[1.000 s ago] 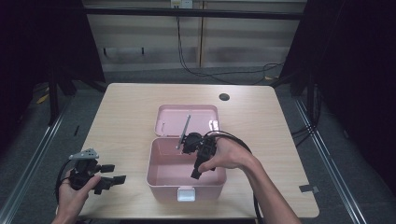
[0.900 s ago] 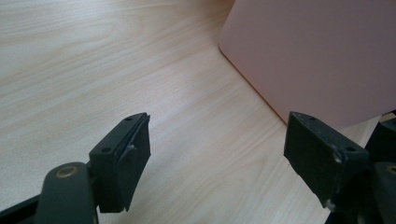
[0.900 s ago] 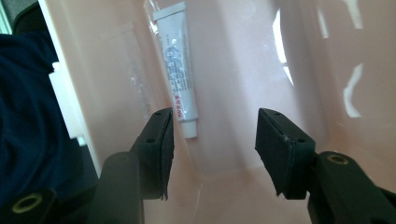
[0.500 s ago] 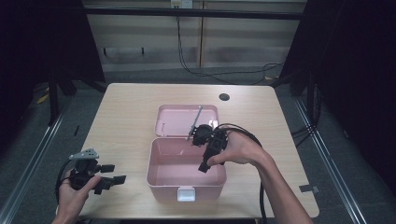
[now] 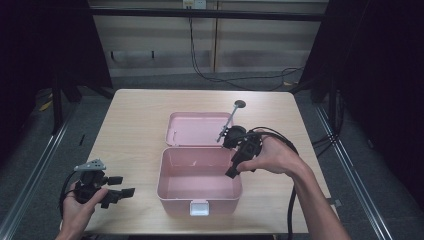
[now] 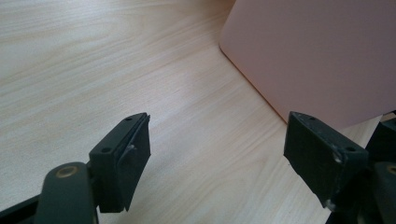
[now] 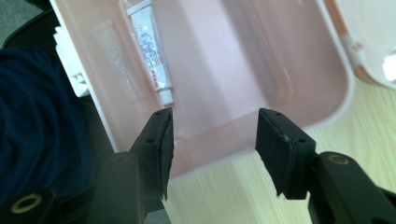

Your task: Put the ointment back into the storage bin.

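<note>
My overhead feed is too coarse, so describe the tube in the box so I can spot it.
Start at the open pink box in the middle of the table. Inside, a small white tube with red print lies flat along the wall on the latch side, cap toward the right hand-held gripper.

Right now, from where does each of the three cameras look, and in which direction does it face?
High view: above the person's side, facing forward and down on the pale wooden table; both forearms, left claw and right claw show.
Left gripper view: rides the left claw, low over the table, facing the open pink plastic box's outer wall; its open jaws show.
Right gripper view: rides the right claw, looking into the box at a white tube; open jaws and a dark sleeve show.
All three share the box.
</note>
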`<control>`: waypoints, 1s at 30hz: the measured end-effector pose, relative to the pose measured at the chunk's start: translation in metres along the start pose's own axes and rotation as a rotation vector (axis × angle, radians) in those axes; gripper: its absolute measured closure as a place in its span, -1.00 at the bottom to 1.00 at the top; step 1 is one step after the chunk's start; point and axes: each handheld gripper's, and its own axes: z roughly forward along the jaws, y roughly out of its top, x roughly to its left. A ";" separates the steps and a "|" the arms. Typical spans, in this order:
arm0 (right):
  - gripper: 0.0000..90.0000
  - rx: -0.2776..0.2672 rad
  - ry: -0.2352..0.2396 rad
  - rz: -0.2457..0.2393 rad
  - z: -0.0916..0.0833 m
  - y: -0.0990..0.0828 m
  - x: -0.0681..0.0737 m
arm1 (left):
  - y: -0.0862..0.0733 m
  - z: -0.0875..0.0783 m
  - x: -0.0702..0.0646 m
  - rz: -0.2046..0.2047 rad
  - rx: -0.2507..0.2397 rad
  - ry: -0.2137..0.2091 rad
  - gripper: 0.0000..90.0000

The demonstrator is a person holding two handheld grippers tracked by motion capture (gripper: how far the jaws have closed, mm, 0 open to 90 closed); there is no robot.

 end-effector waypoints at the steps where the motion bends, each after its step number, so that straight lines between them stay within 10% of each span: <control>1: 0.05 -0.003 0.000 0.001 -0.002 -0.005 -0.002 | 0.000 0.000 0.000 0.000 0.000 0.000 -0.49; 30: 0.10 -0.064 -0.024 0.141 0.005 -0.074 -0.019 | 0.000 0.002 0.001 -0.007 0.000 0.000 -0.49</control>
